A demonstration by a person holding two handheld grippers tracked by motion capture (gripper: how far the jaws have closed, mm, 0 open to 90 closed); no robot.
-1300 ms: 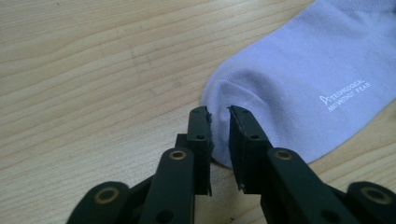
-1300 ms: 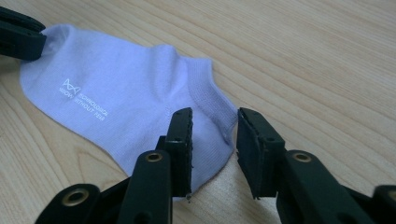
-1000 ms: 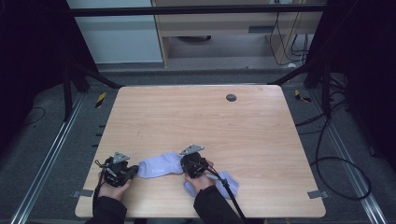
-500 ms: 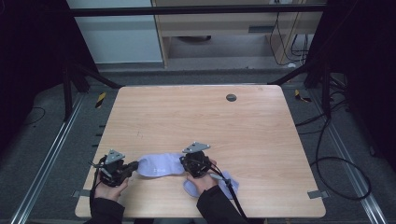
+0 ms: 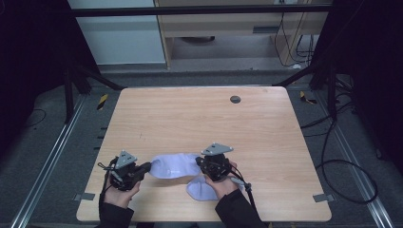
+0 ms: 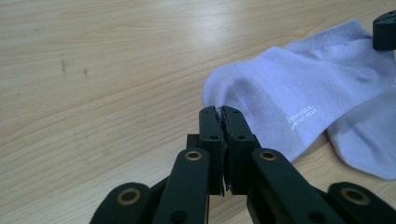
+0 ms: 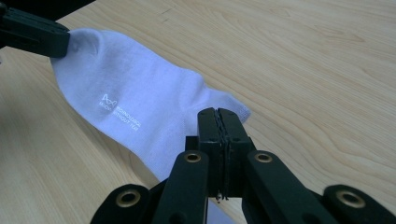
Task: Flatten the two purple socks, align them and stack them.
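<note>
Two socks near the table's point(image 5: 266, 142) front edge: upper sock point(image 5: 175, 165) now stretched flatter than a second ago, left gripper point(image 5: 144, 168) shifted left. Left gripper and right gripper point(image 5: 203, 164) each clamp an end; lower sock point(image 5: 202, 189) lies loose, so probably straightening for pairing.

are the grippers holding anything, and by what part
Both hold the same pale sock, stretched between them: the left gripper pinches the edge at one end, and the right gripper pinches the edge at the other end.
</note>
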